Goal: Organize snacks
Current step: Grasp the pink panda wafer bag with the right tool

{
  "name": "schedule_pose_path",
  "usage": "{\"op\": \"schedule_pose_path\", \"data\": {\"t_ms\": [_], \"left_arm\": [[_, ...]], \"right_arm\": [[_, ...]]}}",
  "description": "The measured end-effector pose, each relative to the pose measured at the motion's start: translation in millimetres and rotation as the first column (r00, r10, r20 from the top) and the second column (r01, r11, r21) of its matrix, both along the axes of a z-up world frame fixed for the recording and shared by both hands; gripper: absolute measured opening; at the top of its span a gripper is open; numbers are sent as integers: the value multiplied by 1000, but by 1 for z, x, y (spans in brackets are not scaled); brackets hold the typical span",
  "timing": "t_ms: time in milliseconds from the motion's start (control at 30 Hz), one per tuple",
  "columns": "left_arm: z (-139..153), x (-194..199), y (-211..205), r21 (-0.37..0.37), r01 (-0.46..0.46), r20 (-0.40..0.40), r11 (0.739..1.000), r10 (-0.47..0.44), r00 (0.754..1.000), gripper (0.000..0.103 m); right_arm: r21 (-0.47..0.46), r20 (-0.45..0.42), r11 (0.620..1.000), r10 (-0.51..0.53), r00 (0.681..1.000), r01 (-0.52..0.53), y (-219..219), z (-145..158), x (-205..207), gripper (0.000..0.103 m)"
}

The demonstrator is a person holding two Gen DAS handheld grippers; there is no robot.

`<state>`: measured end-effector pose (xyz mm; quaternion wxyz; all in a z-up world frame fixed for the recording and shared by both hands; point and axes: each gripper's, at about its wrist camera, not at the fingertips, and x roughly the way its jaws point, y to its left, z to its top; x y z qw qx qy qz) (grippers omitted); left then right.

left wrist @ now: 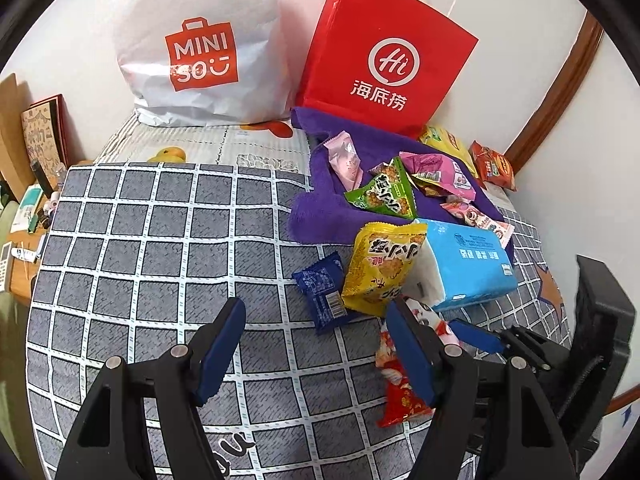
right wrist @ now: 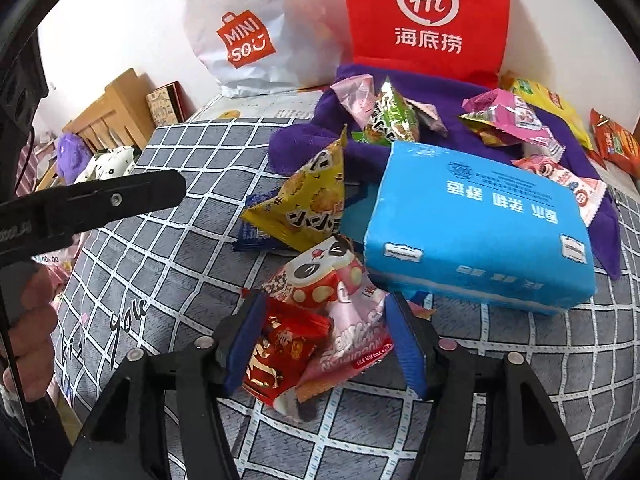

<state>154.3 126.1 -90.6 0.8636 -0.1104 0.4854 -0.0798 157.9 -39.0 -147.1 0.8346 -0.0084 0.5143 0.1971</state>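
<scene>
Left gripper [left wrist: 316, 322] black-framed, blue pads, silver pivot screws, right gripper [right wrist: 324, 320] alike

Both hand-held grippers tilt downward: left hand-held gripper [left wrist: 316, 336] agape, right hand-held gripper [right wrist: 326, 328] parted.

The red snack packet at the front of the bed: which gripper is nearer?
Right. The right gripper straddles the red snack packet and a pink packet; the left gripper hangs open beside them over bare checked bedding.

Your red snack packet [right wrist: 276, 354] and pink snack packet [right wrist: 352, 340] lie overlapping on the checked bed cover. A yellow triangular packet [right wrist: 308, 200] stands tilted beyond them. More packets, among them a green packet [right wrist: 394, 120], lie scattered on the purple cloth.
</scene>
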Motion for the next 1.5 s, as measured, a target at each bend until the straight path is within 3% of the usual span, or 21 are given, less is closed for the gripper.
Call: {"op": "schedule_pose_path", "data": {"t_ms": [267, 367, 533, 1033, 1367, 1500], "left_arm": [[3, -4, -4, 0, 11, 1, 1000, -10, 1000, 71], [2, -5, -6, 5, 14, -2, 1000, -14, 1000, 71], [3, -6, -11, 12, 21, -5, 1000, -20, 1000, 71], [-3, -17, -29, 33, 38, -24, 999, -38, 999, 71], [-6, -24, -51, 46, 85, -35, 995, -84, 996, 71], [-12, -31, -58, 58, 103, -48, 993, -100, 994, 71]], "right_arm": [[-67, 19, 997, 32, 999, -31, 11, -13, 0, 70], [-68, 34, 997, 31, 999, -29, 9, -11, -1, 52], [-28, 40, 999, 27, 999, -26, -3, -2, -7, 44], [5, 96, 1000, -30, 995, 30, -55, 28, -45, 42], [14, 14, 996, -86, 996, 86, -83, 3, -43, 45], [4, 6, 997, -71, 997, 71, -78, -8, -38, 51]]}}
